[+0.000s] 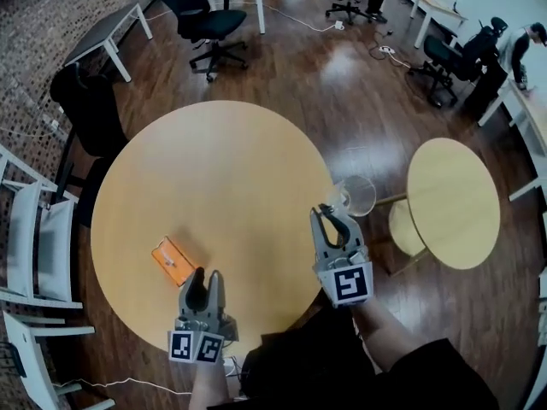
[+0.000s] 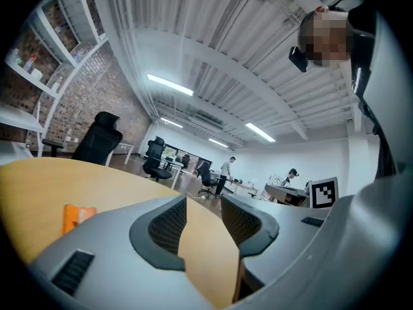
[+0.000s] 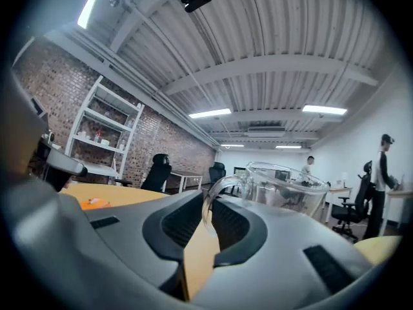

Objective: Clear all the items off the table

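An orange packet lies flat on the big round wooden table, near its front left; in the left gripper view the packet shows left of the jaws. My left gripper hovers just right of it at the table's front edge, open, with only the tabletop showing between the jaws. My right gripper is at the table's right rim, shut on the handle of a clear glass mug. The mug hangs beyond the rim over the floor.
A smaller round table with a round stool stands to the right. White chairs and a black chair crowd the left side. Desks and office chairs fill the back, with a person at the far right.
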Demonstrator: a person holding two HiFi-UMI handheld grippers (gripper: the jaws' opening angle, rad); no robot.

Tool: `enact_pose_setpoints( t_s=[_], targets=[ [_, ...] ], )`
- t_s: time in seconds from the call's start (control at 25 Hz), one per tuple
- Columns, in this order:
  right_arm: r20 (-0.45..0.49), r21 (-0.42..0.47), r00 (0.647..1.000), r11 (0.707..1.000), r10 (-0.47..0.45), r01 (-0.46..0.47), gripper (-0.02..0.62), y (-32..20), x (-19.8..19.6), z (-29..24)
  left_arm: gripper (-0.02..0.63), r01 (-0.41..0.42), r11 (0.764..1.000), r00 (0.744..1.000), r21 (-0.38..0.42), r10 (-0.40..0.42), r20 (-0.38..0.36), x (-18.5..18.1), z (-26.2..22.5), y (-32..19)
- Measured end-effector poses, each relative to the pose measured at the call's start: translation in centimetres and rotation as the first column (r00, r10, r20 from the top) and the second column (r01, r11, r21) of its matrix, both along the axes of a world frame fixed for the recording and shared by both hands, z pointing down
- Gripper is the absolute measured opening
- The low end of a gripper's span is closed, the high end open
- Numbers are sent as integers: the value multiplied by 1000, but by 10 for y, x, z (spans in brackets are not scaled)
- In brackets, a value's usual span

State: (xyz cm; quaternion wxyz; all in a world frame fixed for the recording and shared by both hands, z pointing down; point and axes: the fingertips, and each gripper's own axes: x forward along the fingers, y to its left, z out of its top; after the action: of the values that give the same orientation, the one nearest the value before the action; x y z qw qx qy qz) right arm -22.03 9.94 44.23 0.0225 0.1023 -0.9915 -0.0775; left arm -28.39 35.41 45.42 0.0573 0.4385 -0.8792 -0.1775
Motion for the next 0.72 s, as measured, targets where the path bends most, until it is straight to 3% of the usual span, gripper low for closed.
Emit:
enact_pose_setpoints(
  t_s=[0.24, 0.4, 0.56, 0.72],
  targets=[
    [1, 39, 982, 981, 190, -190, 44, -148, 79, -9, 156, -156, 987, 988, 36, 155, 13, 23, -10, -162],
    [-10, 70, 949, 947, 314, -313, 44, -245, 135, -15, 156, -294, 955, 955, 46, 292, 41, 49, -21, -283],
    [-12, 84, 897, 894, 442, -439, 44, -319, 189, -23, 156, -434, 897, 901, 84, 431, 46, 78, -32, -386],
    [-20, 79, 825, 823, 565, -562, 44, -364, 239, -29, 156, -580, 811, 815, 73, 578, 50, 112, -41, -460]
  ],
)
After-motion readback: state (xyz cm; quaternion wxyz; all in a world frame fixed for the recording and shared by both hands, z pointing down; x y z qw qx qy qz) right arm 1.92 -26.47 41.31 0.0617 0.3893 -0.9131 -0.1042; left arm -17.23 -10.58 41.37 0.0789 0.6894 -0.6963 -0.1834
